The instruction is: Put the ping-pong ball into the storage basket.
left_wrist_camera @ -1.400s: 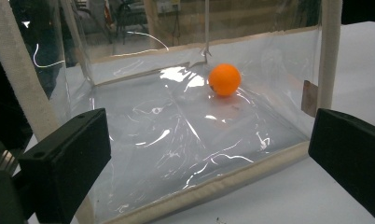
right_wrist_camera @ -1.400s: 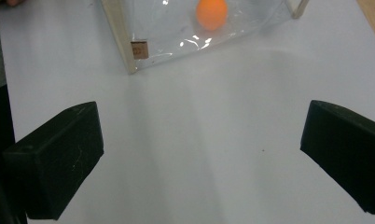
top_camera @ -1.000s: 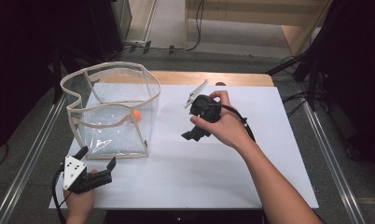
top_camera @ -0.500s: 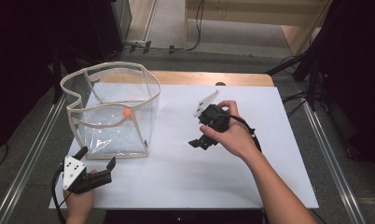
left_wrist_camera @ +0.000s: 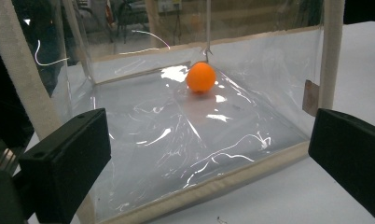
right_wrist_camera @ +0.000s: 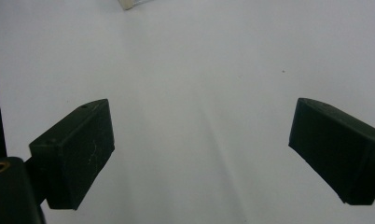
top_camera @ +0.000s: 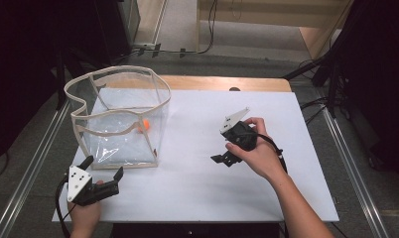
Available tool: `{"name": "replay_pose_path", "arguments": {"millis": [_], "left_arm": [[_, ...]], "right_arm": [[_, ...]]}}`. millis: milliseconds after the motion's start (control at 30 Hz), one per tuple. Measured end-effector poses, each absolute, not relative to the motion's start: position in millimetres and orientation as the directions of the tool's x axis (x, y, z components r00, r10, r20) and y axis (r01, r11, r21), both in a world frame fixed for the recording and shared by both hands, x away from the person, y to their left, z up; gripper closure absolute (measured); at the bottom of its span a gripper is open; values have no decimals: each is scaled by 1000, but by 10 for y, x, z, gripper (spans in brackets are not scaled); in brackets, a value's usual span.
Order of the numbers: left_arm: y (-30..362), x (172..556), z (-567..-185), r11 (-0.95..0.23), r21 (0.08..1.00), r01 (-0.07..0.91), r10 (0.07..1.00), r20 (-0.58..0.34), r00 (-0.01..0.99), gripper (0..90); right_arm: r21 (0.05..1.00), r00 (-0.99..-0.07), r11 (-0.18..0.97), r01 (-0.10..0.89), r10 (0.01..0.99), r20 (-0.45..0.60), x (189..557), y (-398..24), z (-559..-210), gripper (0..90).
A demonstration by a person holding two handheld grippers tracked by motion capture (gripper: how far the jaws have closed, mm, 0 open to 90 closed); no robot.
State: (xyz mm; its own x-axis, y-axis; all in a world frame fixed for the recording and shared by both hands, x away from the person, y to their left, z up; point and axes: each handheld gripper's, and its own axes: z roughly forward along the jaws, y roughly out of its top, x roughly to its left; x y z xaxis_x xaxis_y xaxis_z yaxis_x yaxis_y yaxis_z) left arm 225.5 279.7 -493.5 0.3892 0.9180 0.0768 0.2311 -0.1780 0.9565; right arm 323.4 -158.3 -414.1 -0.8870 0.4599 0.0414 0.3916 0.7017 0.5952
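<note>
Angling downward toward the table (top_camera: pixel 197 188), right gripper (top_camera: pixel 221 159), jaws apart.

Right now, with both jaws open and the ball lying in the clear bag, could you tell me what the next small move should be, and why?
Probably rest the right hand-held gripper on the white table. Its jaws have just been closing a little with nothing between them, and the orange ball already sits inside the clear bag, so nothing seems left to carry. The left hand-held gripper waits open beside the bag.
</note>
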Motion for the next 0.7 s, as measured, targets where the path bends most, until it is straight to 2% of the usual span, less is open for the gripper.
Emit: {"name": "replay_pose_path", "arguments": {"millis": [600, 700], "left_arm": [[2787, 2253, -4938, -183, 955, 232, 918, 82, 389, 0], [2786, 2253, -4939, -184, 956, 230, 917, 82, 390, 0]], "right_arm": [[628, -861, 645, 436, 501, 84, 3055, -1936, -4370, 50], [633, -856, 634, 444, 508, 92, 3019, -1982, -4397, 10]]}}
